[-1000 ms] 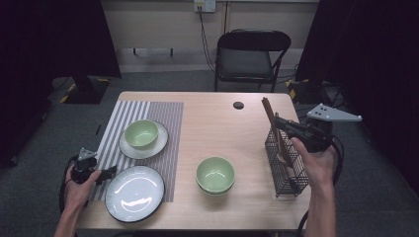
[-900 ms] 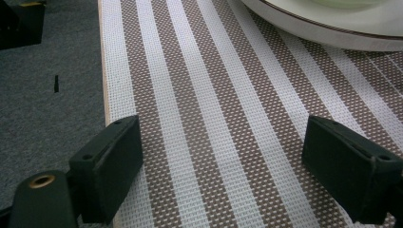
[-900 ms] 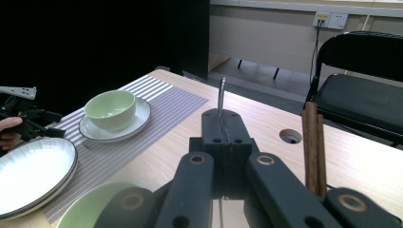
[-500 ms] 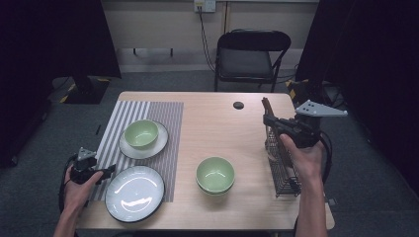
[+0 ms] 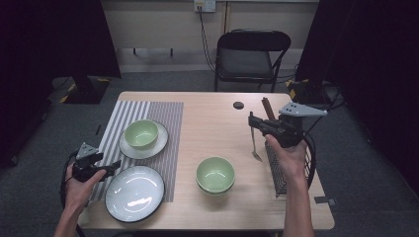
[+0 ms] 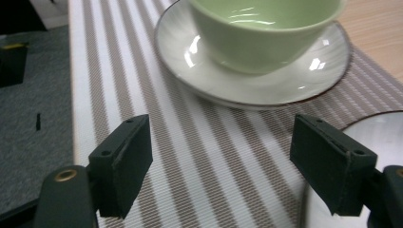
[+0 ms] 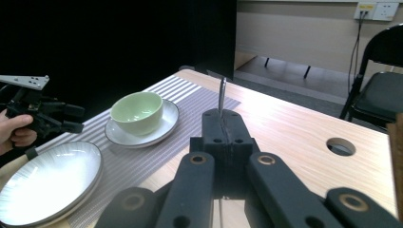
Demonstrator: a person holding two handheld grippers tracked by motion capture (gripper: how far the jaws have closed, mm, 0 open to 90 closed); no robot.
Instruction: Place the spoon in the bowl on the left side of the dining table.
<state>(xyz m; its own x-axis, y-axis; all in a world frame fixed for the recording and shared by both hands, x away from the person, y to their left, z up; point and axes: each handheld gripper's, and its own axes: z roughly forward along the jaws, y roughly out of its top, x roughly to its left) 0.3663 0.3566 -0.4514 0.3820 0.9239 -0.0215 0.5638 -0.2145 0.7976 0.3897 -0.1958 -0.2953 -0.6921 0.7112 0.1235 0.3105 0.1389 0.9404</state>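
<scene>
My right gripper [image 5: 252,120] is shut on a slim metal utensil [image 5: 254,145], which hangs down from the jaws over the bare tabletop, just left of the wire rack [image 5: 279,173]. In the right gripper view the utensil's end [image 7: 222,97] sticks up past the right gripper [image 7: 222,118]. My left gripper [image 5: 114,165] stands open at the table's left edge, beside the large white plate [image 5: 134,192]. Its jaws have just been closing a little, with nothing between them. In the left gripper view the left gripper [image 6: 221,142] hovers over the striped mat [image 6: 199,156], facing the green bowl [image 6: 266,33] on its small plate [image 6: 266,85].
A stack of green bowls [image 5: 215,174] sits mid-table near the front. The striped mat [image 5: 163,113] covers the left part. Brown sticks [image 5: 267,106] stand at the rack's far end. A round hole [image 5: 239,104] marks the table's far side, with a black chair [image 5: 249,54] behind.
My right gripper has carried the utensil leftward from above the wire rack to over the open tabletop. My left gripper has lifted slightly beside the large plate.
</scene>
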